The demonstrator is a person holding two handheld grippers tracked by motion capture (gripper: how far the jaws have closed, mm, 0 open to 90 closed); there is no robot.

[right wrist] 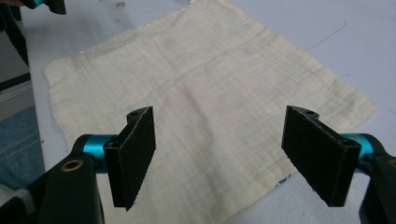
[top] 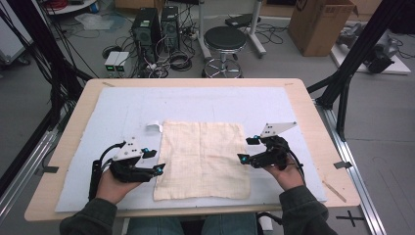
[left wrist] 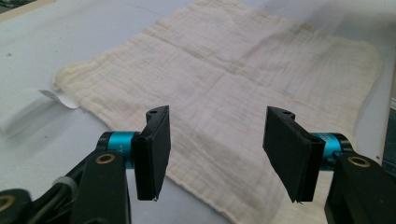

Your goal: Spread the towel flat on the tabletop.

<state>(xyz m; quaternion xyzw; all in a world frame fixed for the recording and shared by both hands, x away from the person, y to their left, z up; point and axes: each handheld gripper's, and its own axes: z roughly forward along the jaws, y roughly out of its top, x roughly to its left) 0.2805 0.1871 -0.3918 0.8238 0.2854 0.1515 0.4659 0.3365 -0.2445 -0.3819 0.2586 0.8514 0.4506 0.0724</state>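
Observation:
A cream square cloth point(top: 201, 159) lies flat on the pale blue mat, with a white tag point(top: 154, 126) at its far left corner. My left gripper point(top: 155, 161) hovers at the cloth's left edge, open, with nothing between the jaws. My right gripper point(top: 247, 150) hovers at the cloth's right edge, also open and holding nothing. In the left gripper view the cloth point(left wrist: 233, 88) spreads out beyond my open left gripper point(left wrist: 217, 154), the tag point(left wrist: 58, 98) at the left. In the right gripper view the cloth point(right wrist: 201, 93) lies under my open right gripper point(right wrist: 219, 158).
The pale blue mat point(top: 122, 105) covers most of the wooden table point(top: 320, 127). Beyond the table stand a black stool point(top: 224, 41), two computer towers point(top: 147, 27), a cardboard box point(top: 320, 22) and loose cables. A black frame leg point(top: 345, 73) rises at the right.

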